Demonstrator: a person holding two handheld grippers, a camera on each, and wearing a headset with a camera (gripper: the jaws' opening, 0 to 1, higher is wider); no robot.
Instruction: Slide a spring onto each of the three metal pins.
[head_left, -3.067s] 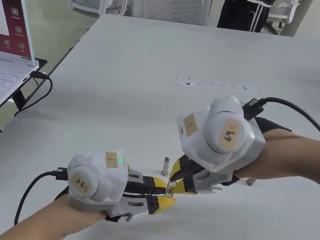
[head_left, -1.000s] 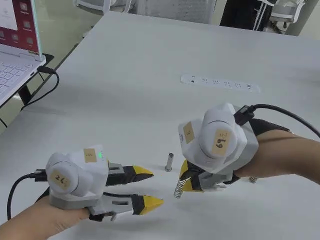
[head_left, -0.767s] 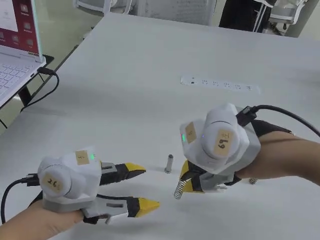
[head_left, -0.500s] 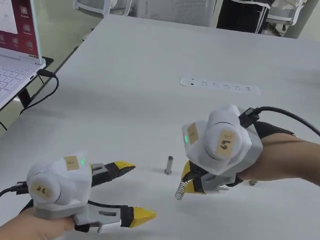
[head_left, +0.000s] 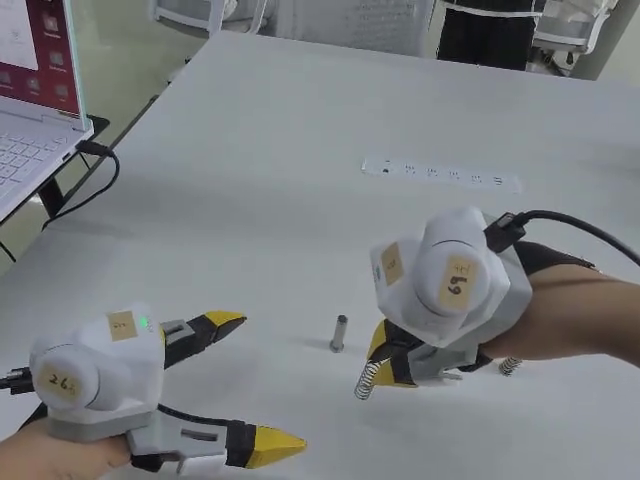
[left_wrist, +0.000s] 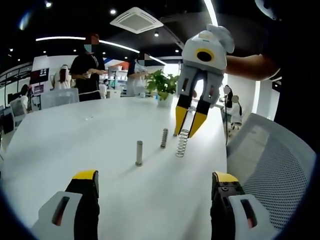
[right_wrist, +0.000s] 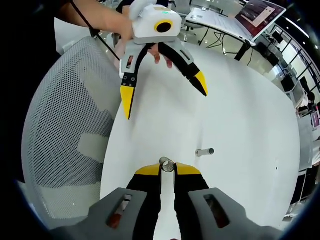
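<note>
Far left: the laptop and its cable are well away from the work, no hazard. Your left gripper hovers low over the white table, tongs spread wide, holding nothing. It is not steadying anything, so the metal pin stands upright on its own between the two grippers. That is the main risk: a sideways touch will likely tip it or send it rolling. Just right of the pin, your right gripper has its tongs closed narrow on the top coils of a spring. The spring hangs tilted with its lower end free, near the table; cannot tell if it touches. Pinched at one end only, the loose end can swing, so it may miss the pin top, catch on the rim and buckle, or pop out of the pinch if you press down off-axis. Square the spring over the pin before lowering. Far right, a second spring sits close under your right wrist. In the left gripper view it looks upright, maybe already on a pin, too small to confirm. A wrist sweep could knock it.
</note>
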